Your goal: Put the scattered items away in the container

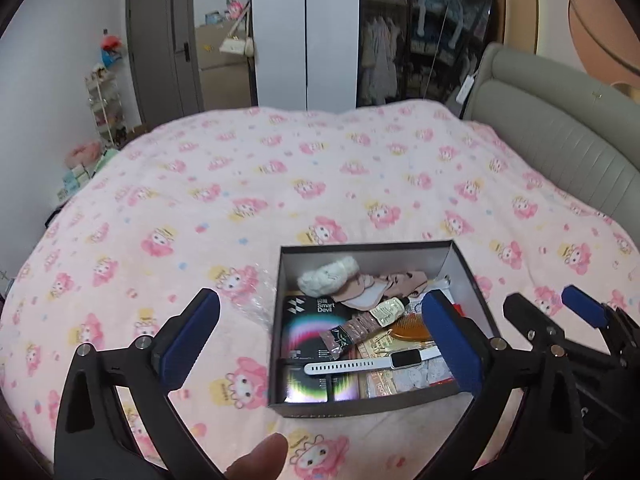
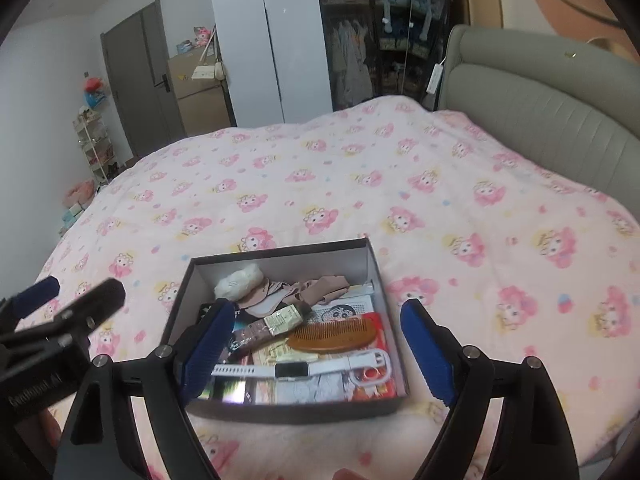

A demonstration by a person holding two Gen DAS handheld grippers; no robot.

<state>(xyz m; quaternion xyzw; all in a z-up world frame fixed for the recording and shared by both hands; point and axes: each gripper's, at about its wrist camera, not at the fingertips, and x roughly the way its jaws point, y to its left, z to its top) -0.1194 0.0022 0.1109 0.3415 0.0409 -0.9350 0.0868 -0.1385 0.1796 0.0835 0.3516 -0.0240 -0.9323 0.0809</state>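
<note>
You are looking down along both pairs of tongs at a bed covered by a pale pink blanket printed with pink cartoon figures (image 1: pixel 280 184). A dark rectangular cardboard box with a grey inner wall (image 1: pixel 468 276) sits on the blanket in the lower centre of both views.

Your left tongs (image 1: pixel 320 336) stand spread wide with nothing between their blue pads; in the left wrist view the box shows through the gap. Your right tongs (image 2: pixel 318 344) are likewise spread wide and hold nothing, and the box lies between and beyond their fingers in the right wrist view. Each pair also appears at the edge of the other view: the right at the lower right of the left wrist view, the left at the lower left of the right wrist view.

Inside the box, a white smartwatch with a perforated strap (image 2: pixel 292 370) lies across the near side. Behind it rest an amber-brown wooden comb (image 2: pixel 334 334), a small cream tube with a dark cap (image 2: pixel 286 318), and a brown patterned sachet (image 1: pixel 350 332). A black carton printed "Smart Devil" (image 1: pixel 308 312) lies at the left. A white fluffy headband (image 1: pixel 328 276) and beige folded fabric (image 2: pixel 316 286) fill the far side.

A crumpled clear plastic wrapper (image 1: pixel 260 300) lies on the blanket just left of the box. A fingertip (image 1: pixel 260 460) shows at the bottom edge of the left wrist view.
</note>
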